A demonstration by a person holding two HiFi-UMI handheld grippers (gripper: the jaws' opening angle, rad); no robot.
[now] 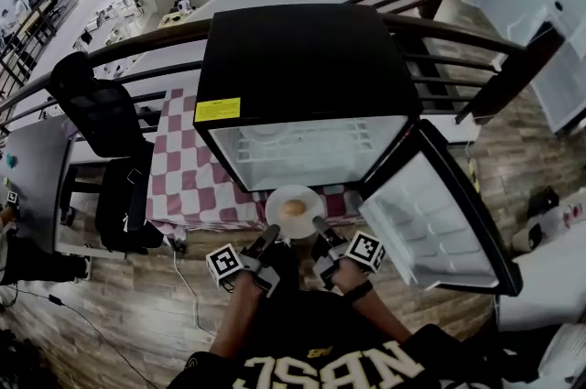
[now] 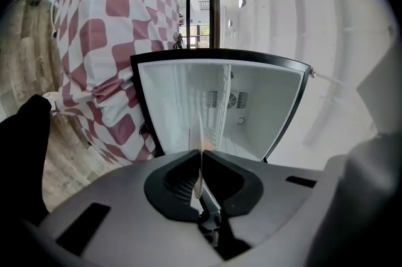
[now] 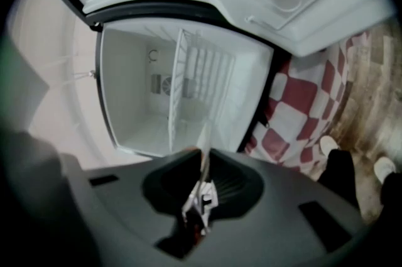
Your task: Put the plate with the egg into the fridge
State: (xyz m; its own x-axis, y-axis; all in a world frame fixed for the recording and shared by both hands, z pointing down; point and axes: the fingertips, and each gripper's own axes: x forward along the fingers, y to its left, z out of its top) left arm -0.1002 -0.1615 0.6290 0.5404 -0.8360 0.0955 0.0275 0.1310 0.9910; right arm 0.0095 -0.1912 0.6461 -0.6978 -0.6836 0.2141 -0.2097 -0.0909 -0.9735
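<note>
Plate [image 1: 278,210] with the egg [image 1: 294,208] is in the air just in front of the open fridge [image 1: 302,67], at the lower edge of its opening and not yet inside. The egg lies about in the middle of the plate.

I hold the plate from two sides. My left gripper [image 1: 272,235] is clamped on the near rim at the left, and my right gripper [image 1: 318,223] is clamped on the near rim at the right. In the left gripper view the jaws are almost together, with the thin white rim edge-on between them. The right gripper view shows the same: the jaws press on the thin rim.

Beyond the plate the fridge is white inside, with a wire shelf [image 1: 307,142] across it and a small fan grille [image 2: 227,99] on the back wall. Its door [image 1: 430,218] stands wide open at my right, the white inner side turned up to me. The fridge is black outside and stands on a table with a red and white checked cloth [image 1: 183,172]. A black office chair [image 1: 101,117] is at the left of the table, and the floor [image 1: 137,309] under me is wood.
</note>
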